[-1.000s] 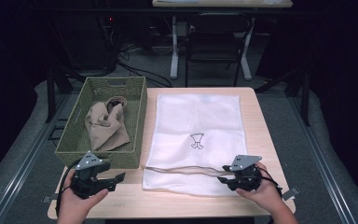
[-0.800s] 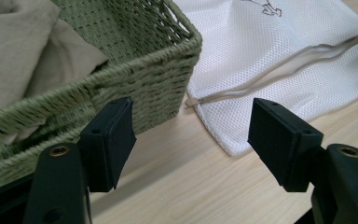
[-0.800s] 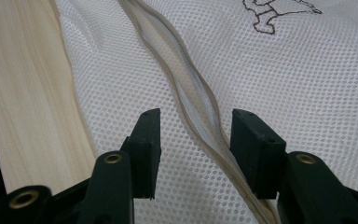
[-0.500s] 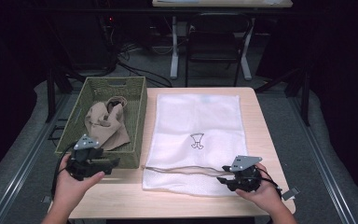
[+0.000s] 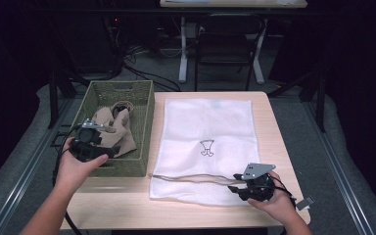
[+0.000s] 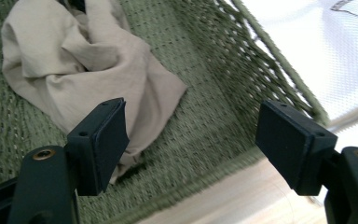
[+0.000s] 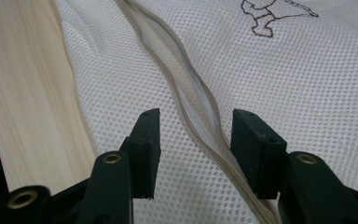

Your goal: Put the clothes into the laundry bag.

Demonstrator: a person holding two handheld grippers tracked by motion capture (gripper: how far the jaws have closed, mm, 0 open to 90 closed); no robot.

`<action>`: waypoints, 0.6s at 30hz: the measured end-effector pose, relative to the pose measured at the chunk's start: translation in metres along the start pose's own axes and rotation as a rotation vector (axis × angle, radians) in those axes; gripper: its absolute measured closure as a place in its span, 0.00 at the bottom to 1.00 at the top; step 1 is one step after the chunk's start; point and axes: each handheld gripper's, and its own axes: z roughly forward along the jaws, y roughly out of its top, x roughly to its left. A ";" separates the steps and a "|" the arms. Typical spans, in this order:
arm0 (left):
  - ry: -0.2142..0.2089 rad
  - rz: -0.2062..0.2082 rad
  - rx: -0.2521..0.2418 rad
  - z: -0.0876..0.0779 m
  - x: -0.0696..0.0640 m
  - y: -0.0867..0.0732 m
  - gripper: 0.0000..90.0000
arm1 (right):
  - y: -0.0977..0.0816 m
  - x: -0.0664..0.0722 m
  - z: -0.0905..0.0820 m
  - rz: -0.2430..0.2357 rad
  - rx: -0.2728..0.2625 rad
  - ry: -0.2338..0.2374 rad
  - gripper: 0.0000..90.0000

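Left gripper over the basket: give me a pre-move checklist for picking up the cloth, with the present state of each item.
1. Left gripper jaws open: ok, set wide apart with nothing between.
2. Cloth in reach: ok, it lies crumpled in the basket just beyond the jaws.
3. Jaws around the cloth: not ok, one jaw overlaps its edge and the other is over bare weave.
4. Bag flat on the table: ok.
5. Bag zipper open: cannot tell.
6. Right gripper ready at the zipper: ok, jaws open astride it.
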 end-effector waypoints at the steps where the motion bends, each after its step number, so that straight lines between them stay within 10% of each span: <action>1: -0.003 -0.002 0.001 0.001 0.002 0.002 0.27 | 0.000 0.000 0.000 0.000 0.000 0.000 0.59; 18: 0.003 -0.032 0.093 0.021 0.019 0.029 0.27 | -0.001 0.000 0.002 0.001 0.020 0.012 0.58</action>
